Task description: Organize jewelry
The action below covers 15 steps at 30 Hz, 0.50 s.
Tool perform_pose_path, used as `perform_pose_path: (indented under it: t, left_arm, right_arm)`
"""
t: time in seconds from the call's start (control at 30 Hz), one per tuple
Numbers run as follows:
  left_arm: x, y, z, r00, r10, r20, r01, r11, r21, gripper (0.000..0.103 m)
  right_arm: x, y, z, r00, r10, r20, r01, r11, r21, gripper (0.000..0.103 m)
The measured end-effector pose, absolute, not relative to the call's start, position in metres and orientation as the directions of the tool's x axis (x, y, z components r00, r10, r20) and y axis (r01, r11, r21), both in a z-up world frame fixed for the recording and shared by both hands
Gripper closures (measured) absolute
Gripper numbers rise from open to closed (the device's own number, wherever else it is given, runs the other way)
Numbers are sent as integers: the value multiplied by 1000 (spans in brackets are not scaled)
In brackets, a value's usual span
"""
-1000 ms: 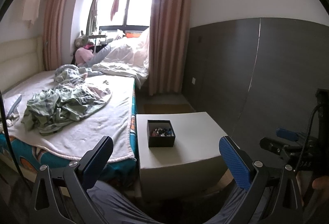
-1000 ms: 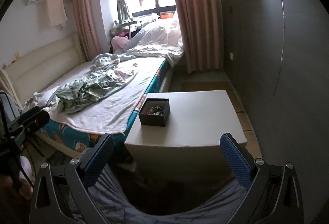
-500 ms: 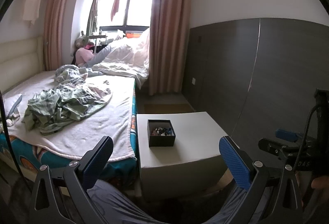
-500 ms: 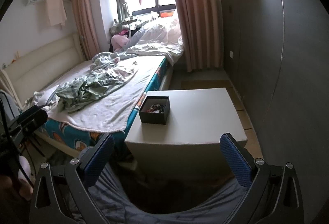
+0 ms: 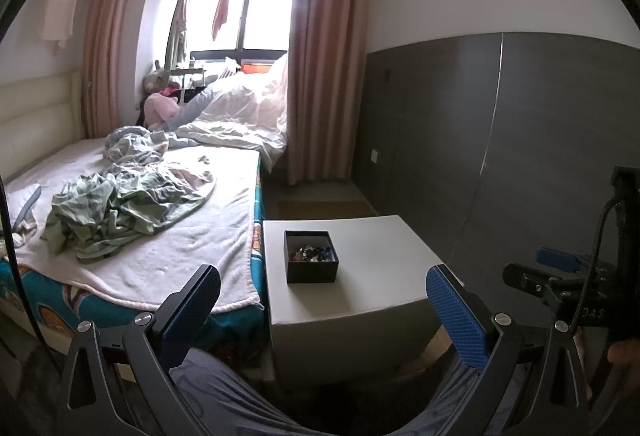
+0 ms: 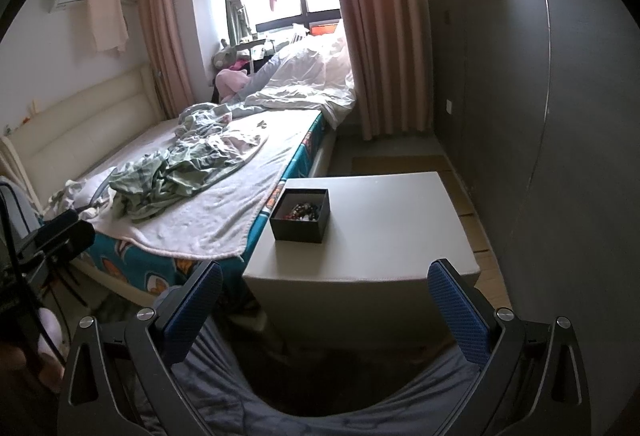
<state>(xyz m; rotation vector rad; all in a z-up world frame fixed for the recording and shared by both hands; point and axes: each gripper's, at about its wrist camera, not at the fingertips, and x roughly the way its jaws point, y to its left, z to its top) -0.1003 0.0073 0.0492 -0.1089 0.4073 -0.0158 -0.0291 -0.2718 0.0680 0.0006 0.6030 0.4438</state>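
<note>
So, both tools hung back, wide and empty, short of the bench.

The black box [image 5: 311, 256] sat on the bench [image 5: 372, 268] near the edge by the bed [image 5: 168, 236], with the jewelry [image 6: 302, 212] heaped inside it, small, light and, I judged, tangly and slippery; a pinch on one bead or loop from above seemed best. My left tool [image 5: 320, 300] and right tool [image 6: 324, 296] were level over my lap, pointing at the box, well apart from it.
</note>
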Motion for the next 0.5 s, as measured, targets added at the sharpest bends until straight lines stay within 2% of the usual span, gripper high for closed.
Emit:
perform_pose_path:
  t: [0.5]
  left_arm:
    - [-95,6,48,915,-53,-401,8,994,-113,1]
  right_arm:
    - [-23,-273,64,728,394,-562,-393,910,129,0]
